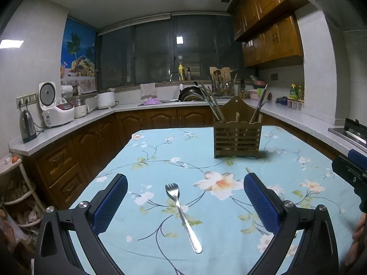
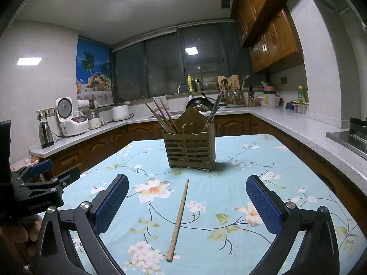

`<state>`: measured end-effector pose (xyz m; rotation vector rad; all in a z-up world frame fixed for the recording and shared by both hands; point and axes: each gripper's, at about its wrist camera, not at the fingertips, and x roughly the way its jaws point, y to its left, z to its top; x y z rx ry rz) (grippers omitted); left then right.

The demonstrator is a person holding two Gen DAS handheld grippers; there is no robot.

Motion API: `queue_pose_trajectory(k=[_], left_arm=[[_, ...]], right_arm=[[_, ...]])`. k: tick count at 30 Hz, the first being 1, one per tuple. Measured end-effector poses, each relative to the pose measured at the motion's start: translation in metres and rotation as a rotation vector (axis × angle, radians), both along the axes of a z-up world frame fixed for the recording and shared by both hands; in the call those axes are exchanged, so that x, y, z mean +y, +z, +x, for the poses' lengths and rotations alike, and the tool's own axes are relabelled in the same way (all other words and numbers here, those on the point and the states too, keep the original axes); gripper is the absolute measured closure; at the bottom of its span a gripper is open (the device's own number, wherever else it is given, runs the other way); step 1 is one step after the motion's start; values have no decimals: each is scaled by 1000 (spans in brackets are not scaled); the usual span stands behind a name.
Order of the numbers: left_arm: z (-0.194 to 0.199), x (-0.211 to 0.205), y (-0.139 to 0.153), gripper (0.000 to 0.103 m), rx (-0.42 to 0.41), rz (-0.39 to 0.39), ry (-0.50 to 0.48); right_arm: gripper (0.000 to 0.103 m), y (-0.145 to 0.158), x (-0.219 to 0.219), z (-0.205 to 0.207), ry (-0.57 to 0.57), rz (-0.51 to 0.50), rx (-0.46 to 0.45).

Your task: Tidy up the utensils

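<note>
Left wrist view: left gripper (image 1: 185, 197), blue-padded fingers (image 1: 112, 202) spread wide, holding nothing, poised above the floral tablecloth (image 1: 146, 155).

Item 1: metal fork (image 1: 182, 215), lying flat on the cloth on the near side of the wooden utensil holder (image 1: 237, 137), well apart from it, tines toward the holder, handle toward the camera. It lies between the two spread fingers; whether they touch it cannot be told.

Item 2: wooden utensil holder, slatted, upright on the cloth, with chopsticks leaning out of its left compartment and metal utensils out of its right.

Item 3: the other gripper, partly seen at the right edge, nearer the camera than the holder.

Right wrist view: right gripper (image 2: 187, 198), fingers (image 2: 263, 204) likewise spread wide and empty.

Item 4: single wooden chopstick (image 2: 180, 217), flat on the cloth on the near side of the holder (image 2: 190, 149), thin tip toward it but short of its base, thick end toward the camera, between the spread fingers.

Item 5: left gripper body, at the left edge, with part of a hand (image 2: 25, 231) below it.
</note>
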<state>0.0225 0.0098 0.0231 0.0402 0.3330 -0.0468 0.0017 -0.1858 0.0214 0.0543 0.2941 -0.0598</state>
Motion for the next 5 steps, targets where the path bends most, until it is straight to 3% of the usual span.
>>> queue_pose_trajectory(k=[5], left_arm=[[-2,0,2,1,-2,-3,-6]], right_arm=[[0,0,0,0,-2,-2,4]])
